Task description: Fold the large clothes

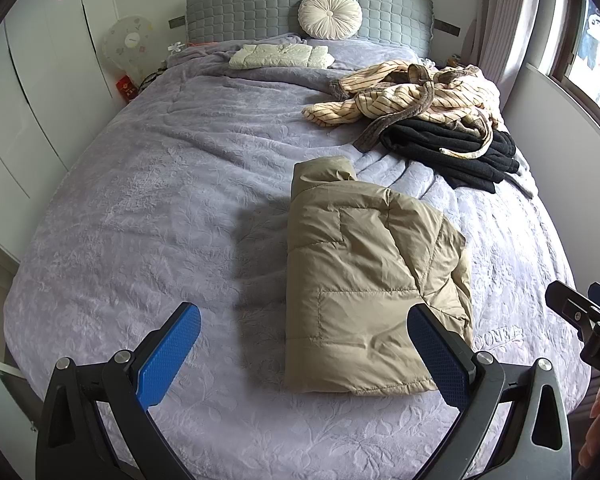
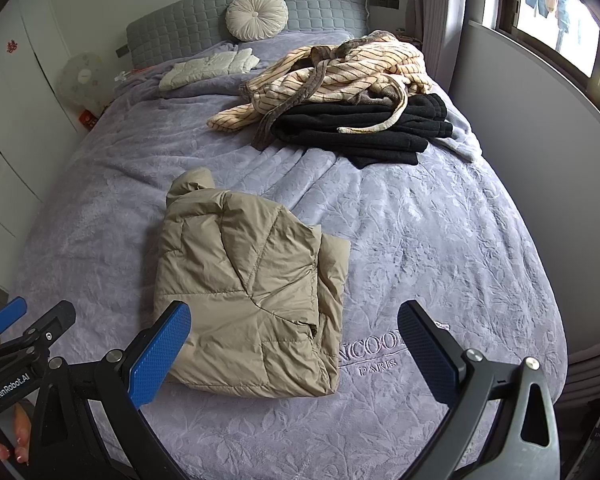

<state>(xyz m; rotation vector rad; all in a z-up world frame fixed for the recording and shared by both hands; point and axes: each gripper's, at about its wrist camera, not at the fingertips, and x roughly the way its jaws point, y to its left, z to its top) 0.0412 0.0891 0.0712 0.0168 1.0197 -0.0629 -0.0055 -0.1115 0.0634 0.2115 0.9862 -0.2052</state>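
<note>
Left gripper: we hold it above the bed, fingers apart, empty.
Right gripper: likewise raised, fingers spread, empty.
Jacket: folded, at twelve o'clock.

I see a bedroom filled by a wide bed under a lilac embossed cover. A grey quilted headboard stands against the pale far wall, a round cream cushion leaning on it. White wardrobe doors line the left side — daylight enters through the window on the right, beside a grey curtain.
</note>
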